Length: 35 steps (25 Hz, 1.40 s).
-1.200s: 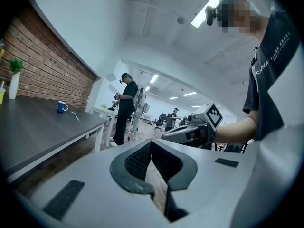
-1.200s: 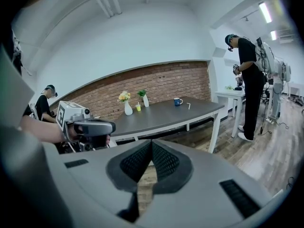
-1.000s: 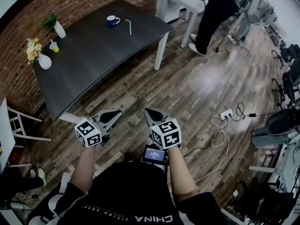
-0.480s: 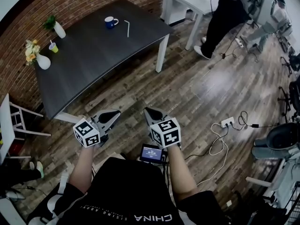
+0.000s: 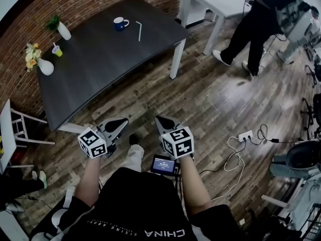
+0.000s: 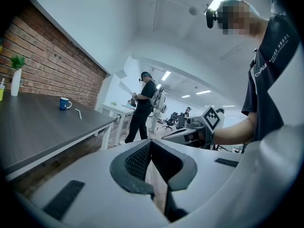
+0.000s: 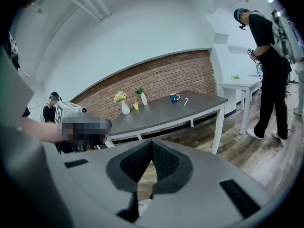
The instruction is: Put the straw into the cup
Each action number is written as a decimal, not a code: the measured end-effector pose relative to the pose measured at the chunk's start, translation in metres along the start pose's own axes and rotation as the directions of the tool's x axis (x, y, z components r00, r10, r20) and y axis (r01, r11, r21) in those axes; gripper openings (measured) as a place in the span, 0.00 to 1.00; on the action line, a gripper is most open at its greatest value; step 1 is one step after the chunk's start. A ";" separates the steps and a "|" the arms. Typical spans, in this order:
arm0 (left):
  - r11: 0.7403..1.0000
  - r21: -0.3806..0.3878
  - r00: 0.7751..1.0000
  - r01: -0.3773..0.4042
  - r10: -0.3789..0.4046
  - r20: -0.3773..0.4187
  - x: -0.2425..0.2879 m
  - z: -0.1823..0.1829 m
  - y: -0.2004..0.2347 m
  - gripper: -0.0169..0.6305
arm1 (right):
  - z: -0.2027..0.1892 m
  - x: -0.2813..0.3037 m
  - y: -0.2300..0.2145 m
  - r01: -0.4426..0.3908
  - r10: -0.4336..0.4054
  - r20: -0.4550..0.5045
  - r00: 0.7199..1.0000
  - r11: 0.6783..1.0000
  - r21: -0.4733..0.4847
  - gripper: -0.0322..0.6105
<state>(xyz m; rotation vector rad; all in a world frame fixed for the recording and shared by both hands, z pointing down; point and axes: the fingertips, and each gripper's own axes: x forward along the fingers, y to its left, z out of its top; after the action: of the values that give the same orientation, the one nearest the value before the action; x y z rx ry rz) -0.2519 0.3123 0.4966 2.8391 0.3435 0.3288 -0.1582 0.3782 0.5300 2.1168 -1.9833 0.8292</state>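
Observation:
A blue cup [image 5: 120, 22] stands near the far end of a dark table [image 5: 95, 59], with a white straw [image 5: 139, 30] lying just right of it. The cup [image 7: 175, 98] and straw [image 7: 186, 101] also show small in the right gripper view, and the cup [image 6: 65, 103] and straw [image 6: 78, 113] in the left gripper view. Both grippers hang low over the wooden floor, well short of the table. My left gripper [image 5: 116, 124] is shut with nothing in it. My right gripper [image 5: 163, 122] is shut and empty too.
A white vase of flowers [image 5: 44, 63], a small yellow-green cup [image 5: 58, 49] and a potted plant [image 5: 60, 28] stand along the table's left side by the brick wall. A person [image 5: 266, 19] walks beside a white table [image 5: 215, 1]. A power strip [image 5: 245, 135] with cables lies on the floor.
The view has shifted slightly toward the table. The person at the back right has stepped further right. Both grippers stay shut and held in much the same place.

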 end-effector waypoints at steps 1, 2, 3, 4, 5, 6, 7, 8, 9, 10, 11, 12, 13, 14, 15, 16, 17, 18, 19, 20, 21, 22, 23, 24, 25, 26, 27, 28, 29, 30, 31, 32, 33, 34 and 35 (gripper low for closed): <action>1.000 -0.003 1.000 0.004 -0.004 0.002 0.003 0.002 0.008 0.03 | 0.003 0.007 -0.004 0.004 -0.004 -0.003 1.000 1.000 0.003 0.06; 1.000 -0.007 1.000 0.009 -0.009 0.005 0.006 0.004 0.017 0.03 | 0.007 0.014 -0.008 0.009 -0.008 -0.007 1.000 1.000 0.005 0.06; 1.000 -0.012 1.000 0.015 -0.015 0.009 0.010 0.007 0.028 0.03 | 0.012 0.022 -0.013 0.014 -0.014 -0.009 1.000 1.000 0.007 0.06; 1.000 -0.018 1.000 0.021 -0.021 0.013 0.014 0.010 0.039 0.03 | 0.017 0.031 -0.017 0.021 -0.021 -0.012 1.000 1.000 0.008 0.06; 0.999 -0.023 1.000 0.026 -0.026 0.016 0.018 0.014 0.051 0.03 | 0.022 0.040 -0.021 0.028 -0.028 -0.014 1.000 1.000 0.009 0.06; 0.999 -0.026 0.999 0.032 -0.032 0.019 0.021 0.019 0.063 0.03 | 0.029 0.049 -0.025 0.035 -0.035 -0.017 0.999 0.999 0.009 0.06; 0.999 -0.027 0.999 0.039 -0.039 0.020 0.025 0.023 0.075 0.03 | 0.035 0.058 -0.029 0.041 -0.041 -0.019 0.999 0.999 0.009 0.06; 0.999 -0.023 0.999 0.047 -0.047 0.021 0.028 0.029 0.087 0.03 | 0.042 0.067 -0.033 0.049 -0.048 -0.019 0.999 0.999 0.009 0.06; 0.998 -0.018 0.998 0.054 -0.054 0.020 0.031 0.034 0.098 0.03 | 0.049 0.076 -0.036 0.056 -0.056 -0.018 0.998 0.998 0.012 0.06; 0.998 -0.015 0.998 0.061 -0.060 0.019 0.033 0.039 0.110 0.03 | 0.057 0.085 -0.039 0.064 -0.064 -0.016 0.998 0.998 0.015 0.06; 0.998 -0.014 0.998 0.066 -0.066 0.020 0.034 0.044 0.121 0.03 | 0.064 0.093 -0.041 0.070 -0.070 -0.016 0.997 0.997 0.016 0.06; 0.997 -0.014 0.997 0.071 -0.070 0.021 0.035 0.049 0.132 0.03 | 0.070 0.102 -0.043 0.075 -0.074 -0.017 0.997 0.997 0.016 0.06; 0.997 -0.015 0.997 0.075 -0.074 0.024 0.035 0.053 0.142 0.03 | 0.076 0.110 -0.044 0.079 -0.079 -0.018 0.997 0.997 0.013 0.06; 0.997 -0.015 0.997 0.079 -0.078 0.027 0.035 0.057 0.151 0.03 | 0.081 0.118 -0.045 0.083 -0.083 -0.019 0.996 0.996 0.011 0.06; 0.996 -0.015 0.996 0.082 -0.082 0.028 0.035 0.061 0.160 0.03 | 0.087 0.125 -0.047 0.088 -0.087 -0.018 0.996 0.996 0.010 0.06; 0.996 -0.015 0.996 0.086 -0.085 0.028 0.036 0.064 0.169 0.03 | 0.092 0.131 -0.048 0.092 -0.092 -0.016 0.996 0.996 0.011 0.06; 0.996 -0.014 0.996 0.089 -0.088 0.028 0.037 0.066 0.176 0.03 | 0.096 0.136 -0.050 0.097 -0.097 -0.015 0.995 0.995 0.012 0.06; 0.996 -0.014 0.995 0.092 -0.092 0.028 0.038 0.069 0.183 0.03 | 0.099 0.141 -0.051 0.101 -0.101 -0.015 0.995 0.995 0.012 0.06; 0.995 -0.014 0.995 0.095 -0.094 0.028 0.039 0.071 0.189 0.03 | 0.103 0.146 -0.052 0.104 -0.104 -0.015 0.994 0.994 0.012 0.06; 0.995 -0.016 0.995 0.097 -0.097 0.028 0.039 0.073 0.195 0.03 | 0.106 0.151 -0.053 0.107 -0.106 -0.015 0.994 0.994 0.012 0.06; 0.995 -0.019 0.995 0.100 -0.099 0.027 0.040 0.074 0.200 0.03 | 0.108 0.155 -0.054 0.108 -0.108 -0.016 0.994 0.994 0.012 0.06; 0.995 -0.023 0.995 0.102 -0.102 0.025 0.041 0.074 0.204 0.03 | 0.110 0.159 -0.055 0.110 -0.110 -0.018 0.994 0.994 0.013 0.06; 0.994 -0.027 0.994 0.105 -0.104 0.023 0.043 0.074 0.208 0.03 | 0.111 0.162 -0.057 0.111 -0.111 -0.022 0.994 0.994 0.015 0.06; 0.994 -0.031 0.994 0.108 -0.107 0.020 0.045 0.074 0.212 0.03 | 0.113 0.166 -0.059 0.112 -0.111 -0.025 0.993 0.994 0.016 0.06; 0.993 -0.035 0.994 0.110 -0.109 0.018 0.047 0.074 0.215 0.03 | 0.114 0.169 -0.062 0.112 -0.111 -0.029 0.993 0.994 0.017 0.06; 0.993 -0.039 0.994 0.110 -0.110 0.017 0.050 0.074 0.219 0.03 | 0.115 0.172 -0.066 0.111 -0.110 -0.032 0.993 0.994 0.019 0.06; 0.993 -0.044 0.994 0.109 -0.108 0.015 0.053 0.074 0.222 0.03 | 0.117 0.176 -0.070 0.108 -0.107 -0.036 0.994 0.994 0.021 0.06; 0.993 -0.047 0.994 0.105 -0.105 0.013 0.057 0.073 0.226 0.03 | 0.118 0.180 -0.075 0.104 -0.103 -0.038 0.994 0.994 0.022 0.06; 0.994 -0.050 0.995 0.100 -0.099 0.012 0.061 0.073 0.231 0.03 | 0.121 0.185 -0.081 0.099 -0.098 -0.039 0.994 0.995 0.022 0.06; 0.994 -0.052 0.996 0.092 -0.091 0.012 0.065 0.074 0.237 0.03 | 0.124 0.190 -0.086 0.092 -0.091 -0.040 0.995 0.996 0.020 0.06; 0.995 -0.055 0.997 0.082 -0.082 0.013 0.069 0.076 0.244 0.03 | 0.128 0.197 -0.092 0.083 -0.082 -0.042 0.996 0.996 0.017 0.06; 0.996 -0.059 0.997 0.072 -0.072 0.013 0.073 0.077 0.250 0.03 | 0.132 0.203 -0.096 0.072 -0.071 -0.045 0.996 0.997 0.014 0.06; 0.996 -0.061 0.998 0.062 -0.061 0.012 0.076 0.079 0.256 0.03 | 0.137 0.209 -0.101 0.061 -0.060 -0.048 0.997 0.998 0.009 0.06; 0.997 -0.063 0.999 0.051 -0.051 0.011 0.080 0.082 0.262 0.03 | 0.142 0.215 -0.106 0.049 -0.049 -0.050 0.998 0.999 0.004 0.06; 0.997 -0.063 0.999 0.040 -0.039 0.011 0.084 0.085 0.270 0.03 | 0.149 0.221 -0.111 0.037 -0.037 -0.051 0.998 0.999 -0.002 0.06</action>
<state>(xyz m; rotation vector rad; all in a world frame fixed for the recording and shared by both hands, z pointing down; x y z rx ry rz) -0.0968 0.0618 0.5087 2.7671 0.3797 0.3127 -0.0101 0.1309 0.5378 2.1037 -1.9134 0.8667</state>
